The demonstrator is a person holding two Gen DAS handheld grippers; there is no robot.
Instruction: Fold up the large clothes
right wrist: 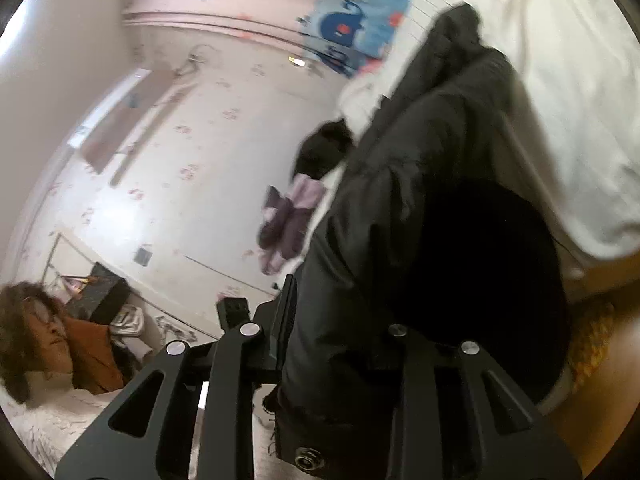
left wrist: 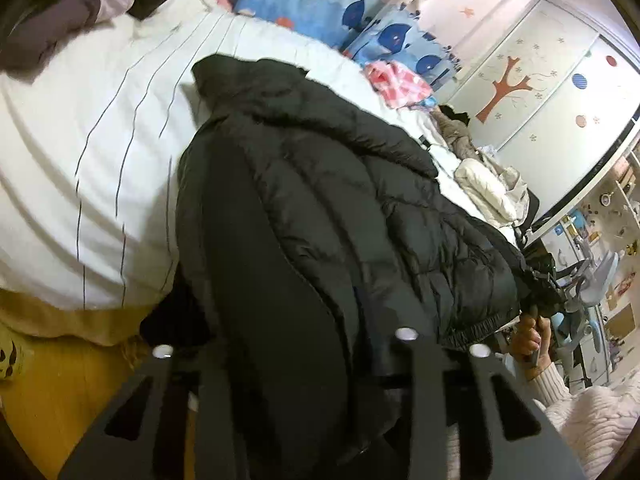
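Left wrist view: the left tool (left wrist: 308, 344) pinches a dark fold of the black jacket (left wrist: 340, 200), which fills the centre and runs from 11 o'clock down to 4 o'clock across the bed (left wrist: 100, 140). The jacket is puffy and quilted in ribbed channels, with a faint sheen; the bedcover is soft white with thin dark stripes. At 4 o'clock a hand (left wrist: 530, 336) grips the other tool at the jacket's gathered hem. Folding looks barely begun: the jacket is rumpled and only partly lifted, with no neat fold showing.

Right wrist view: the right tool (right wrist: 340, 336) is pinched on the jacket's edge near a metal snap (right wrist: 308, 460) at 6 o'clock. The jacket climbs toward 1 o'clock over the white bed.
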